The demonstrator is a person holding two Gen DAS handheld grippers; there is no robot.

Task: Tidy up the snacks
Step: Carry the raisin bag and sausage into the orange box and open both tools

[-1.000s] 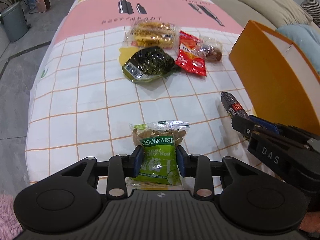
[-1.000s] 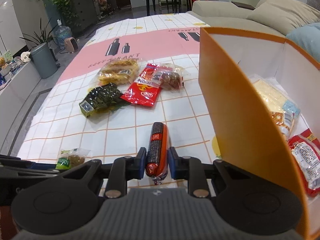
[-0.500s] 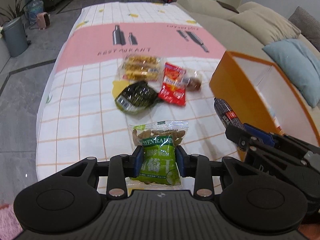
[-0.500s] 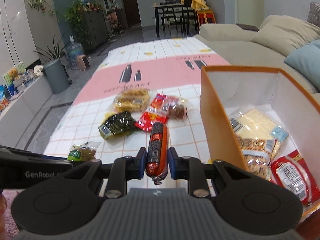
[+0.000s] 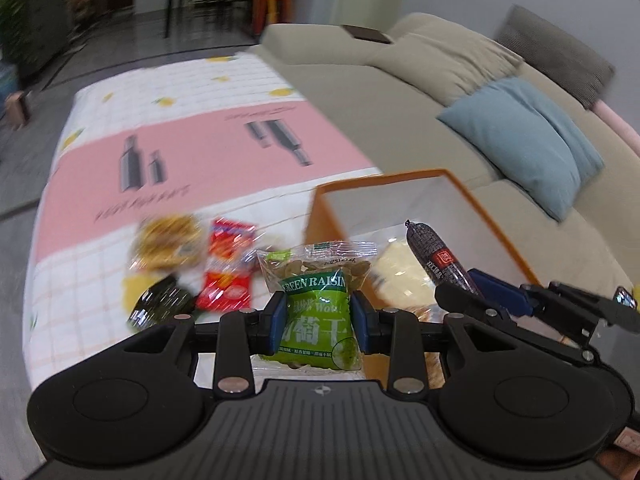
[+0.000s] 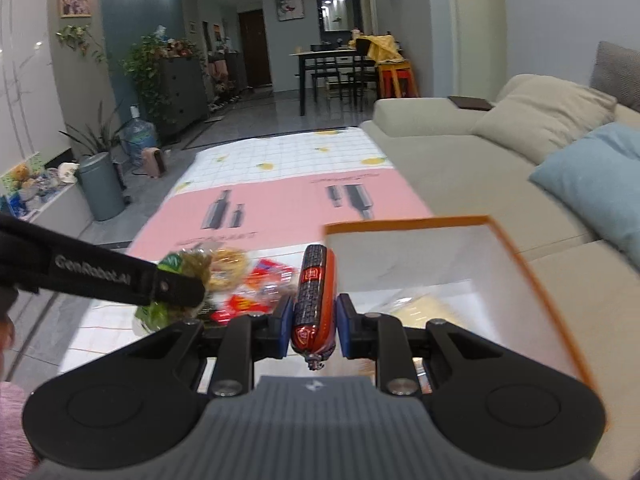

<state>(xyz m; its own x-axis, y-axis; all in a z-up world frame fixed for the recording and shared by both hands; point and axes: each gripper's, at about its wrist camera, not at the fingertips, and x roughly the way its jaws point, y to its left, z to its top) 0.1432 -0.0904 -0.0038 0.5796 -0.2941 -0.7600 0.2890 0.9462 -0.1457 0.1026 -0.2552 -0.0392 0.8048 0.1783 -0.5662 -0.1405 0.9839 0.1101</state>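
Two items were held: "GREEN RAISIN" bag (image 5: 317,312) clamped by left gripper (image 5: 318,322); sausage (image 6: 315,300) clamped by right gripper (image 6: 313,326), its "GenRobot.AI" lettering seen only from the right view.

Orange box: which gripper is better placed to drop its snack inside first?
Right. The right gripper holds the red sausage stick beside the orange box opening; the left gripper's green raisin bag sits farther left.

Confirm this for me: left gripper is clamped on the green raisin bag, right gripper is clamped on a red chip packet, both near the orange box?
Not quite. The right gripper is clamped on a sausage stick, per the right wrist view. The left gripper does hold the green raisin bag, near the orange box.
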